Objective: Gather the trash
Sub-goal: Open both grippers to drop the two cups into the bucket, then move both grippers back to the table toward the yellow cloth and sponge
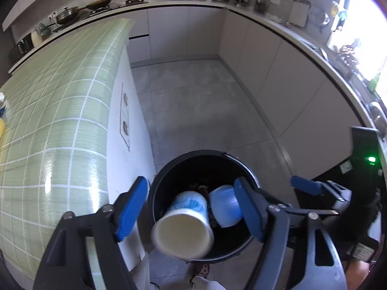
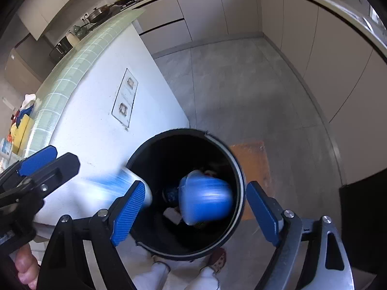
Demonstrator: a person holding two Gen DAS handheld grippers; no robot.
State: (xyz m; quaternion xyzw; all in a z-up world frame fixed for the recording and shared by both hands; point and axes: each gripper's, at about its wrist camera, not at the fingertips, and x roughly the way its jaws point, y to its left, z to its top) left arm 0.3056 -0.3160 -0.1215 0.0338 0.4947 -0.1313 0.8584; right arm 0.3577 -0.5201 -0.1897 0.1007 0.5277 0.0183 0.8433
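Note:
A black round bin (image 1: 193, 153) stands on the floor against the white island. Above its mouth my left gripper (image 1: 191, 210) is open, and a white paper cup with a blue print (image 1: 183, 227) hangs loose between its fingers, clear of both pads. A blue plastic cup (image 1: 225, 205) is beside it over the bin. In the right wrist view my right gripper (image 2: 196, 212) is open over the bin (image 2: 238, 166), with the blurred blue cup (image 2: 205, 198) free between its pads. The paper cup (image 2: 116, 188) is a blur at the bin's left rim. Dark trash lies at the bin's bottom.
The island (image 1: 60, 111) with a green tiled top rises left of the bin. Bright wrappers (image 2: 19, 125) lie on its far end. Grey floor (image 1: 198, 101) and pale cabinets lie beyond. An orange patch (image 2: 254, 164) marks the floor, and the person's feet (image 2: 210, 265) stand by the bin.

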